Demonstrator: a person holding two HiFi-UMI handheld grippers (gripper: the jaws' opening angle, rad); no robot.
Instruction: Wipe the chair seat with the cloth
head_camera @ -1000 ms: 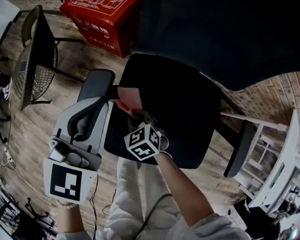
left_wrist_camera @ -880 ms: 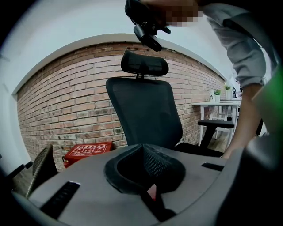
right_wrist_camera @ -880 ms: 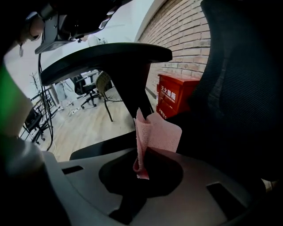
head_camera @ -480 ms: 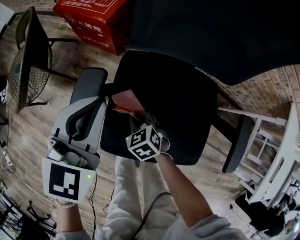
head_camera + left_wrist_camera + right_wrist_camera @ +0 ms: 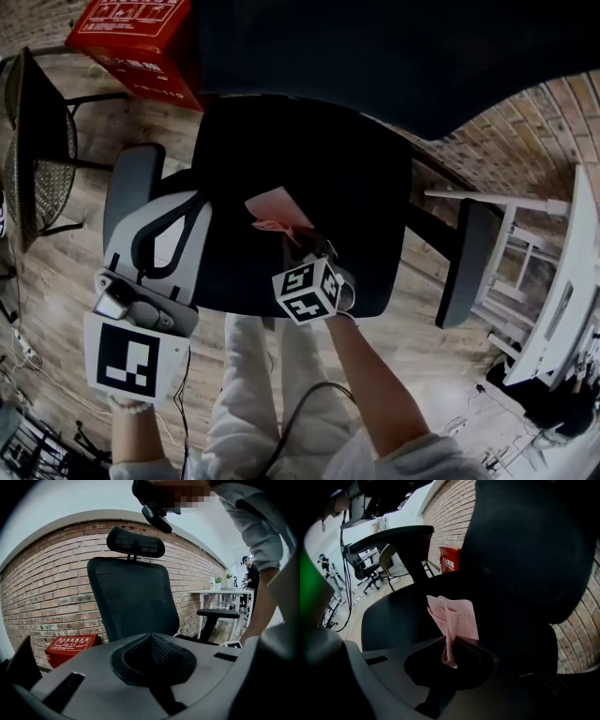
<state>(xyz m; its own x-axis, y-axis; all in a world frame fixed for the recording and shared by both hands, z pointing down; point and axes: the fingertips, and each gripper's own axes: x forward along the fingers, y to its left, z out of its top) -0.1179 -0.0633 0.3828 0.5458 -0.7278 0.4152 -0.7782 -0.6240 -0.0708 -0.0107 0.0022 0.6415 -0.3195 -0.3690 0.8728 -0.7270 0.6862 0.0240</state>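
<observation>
Right gripper [image 5: 302, 246] has its jaws clamped on a pink cloth [image 5: 277, 211]; the right gripper view shows a bunched fold nipped between them. Left gripper [image 5: 187, 208] is closed on nothing, held off the seat's 8 o'clock edge beside the grey armrest [image 5: 129, 178]. From the right jaws the cloth fans out toward 11 o'clock over the black chair seat [image 5: 347, 187], left of centre. Whether it presses the fabric I cannot tell. Most bare seat lies toward 2 o'clock, so the right hand looks best placed to sweep.
</observation>
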